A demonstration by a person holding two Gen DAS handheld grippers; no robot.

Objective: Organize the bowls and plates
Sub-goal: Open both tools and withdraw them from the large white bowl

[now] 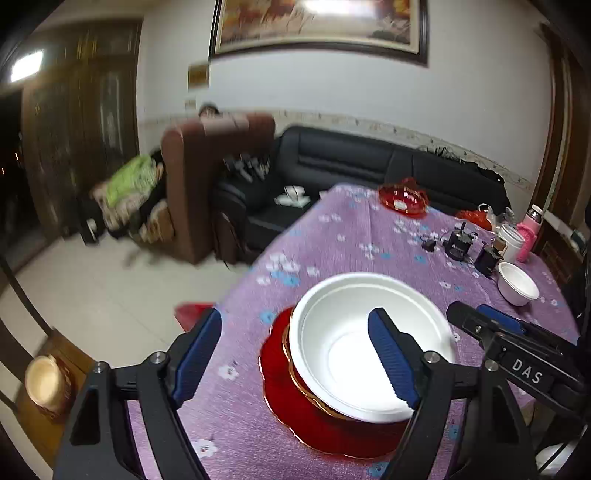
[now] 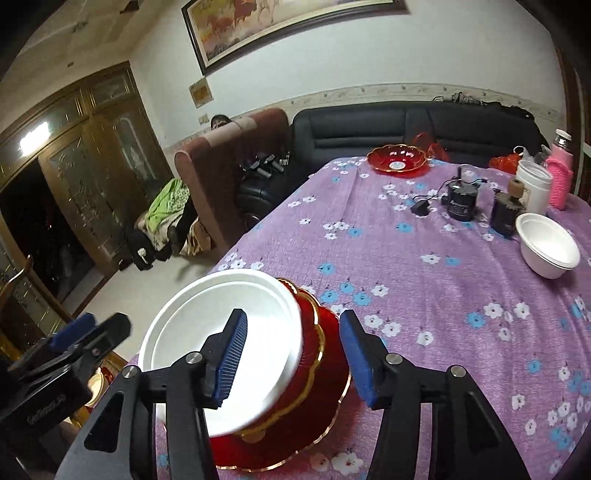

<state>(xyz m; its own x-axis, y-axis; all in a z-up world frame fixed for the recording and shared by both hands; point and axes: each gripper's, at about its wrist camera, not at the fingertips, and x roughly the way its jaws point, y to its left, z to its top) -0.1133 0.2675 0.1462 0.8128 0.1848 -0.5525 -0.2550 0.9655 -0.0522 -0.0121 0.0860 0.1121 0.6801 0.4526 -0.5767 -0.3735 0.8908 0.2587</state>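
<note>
Stack of white bowl (image 1: 369,347) on red plates (image 1: 295,413) sits at the table (image 1: 332,236) edge, below both claws. Left claw (image 1: 295,354) and right claw (image 2: 291,358) gape open, empty, pads off the bowl.

Home living room; black sofa (image 2: 424,125), framed painting (image 2: 280,26), floral-clothed table (image 2: 424,295)

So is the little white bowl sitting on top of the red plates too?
No, the little white bowl stands alone on the purple tablecloth, far from the red plates, which carry a big white bowl.
</note>
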